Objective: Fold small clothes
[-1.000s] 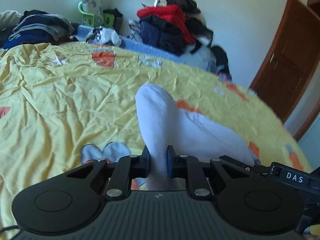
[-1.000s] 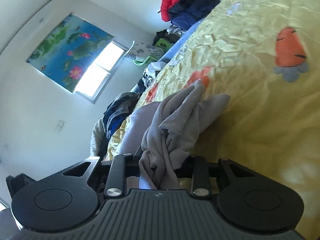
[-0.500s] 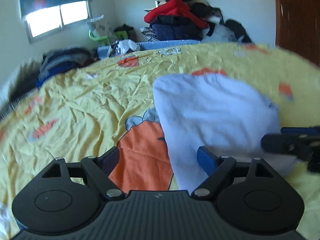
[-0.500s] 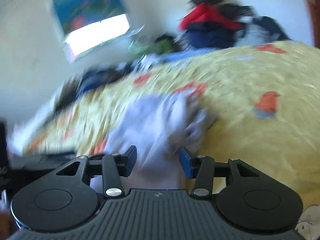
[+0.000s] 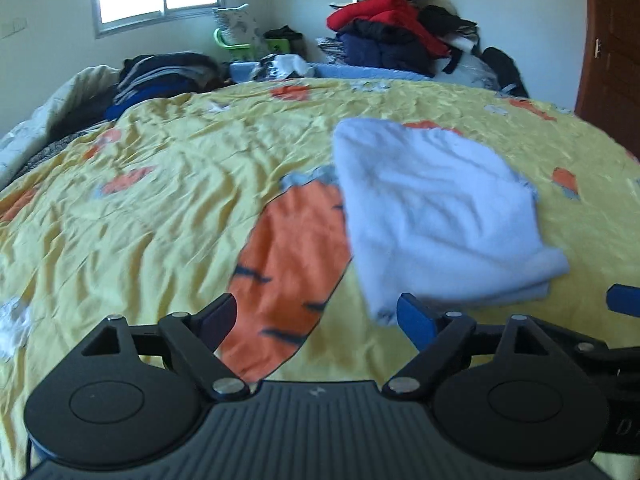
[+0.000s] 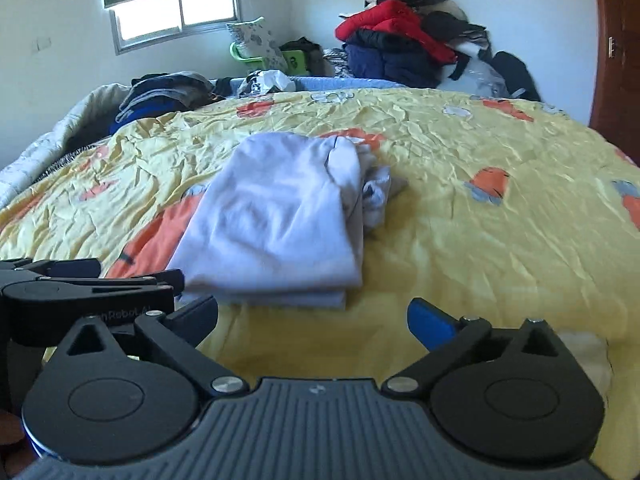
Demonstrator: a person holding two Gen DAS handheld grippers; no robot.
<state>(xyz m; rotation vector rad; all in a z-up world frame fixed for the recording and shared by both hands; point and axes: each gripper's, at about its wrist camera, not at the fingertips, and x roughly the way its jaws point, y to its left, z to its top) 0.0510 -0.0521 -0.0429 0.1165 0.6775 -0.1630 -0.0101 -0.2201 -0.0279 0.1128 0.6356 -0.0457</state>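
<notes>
Folded pale fleecy garment lies on crinkled yellow bedspread; both grippers' jaws opening, empty.

Surface: a bed covered by a crumpled yellow bedspread printed with orange carrots and small pale shapes.
Large print: one big orange carrot with dark strokes, partly under the garment's left edge.
Garment: a pale lilac folded cloth lies flat on the bedspread, layered edges toward the camera, a bunched part at its right side.
Far left: a pile of dark folded clothes on the bed's far edge.
Far end: a blue strip of bedding along the far edge, with a crumpled black-and-white item on it.
Left edge: a whitish quilt beside the yellow cover.
</notes>
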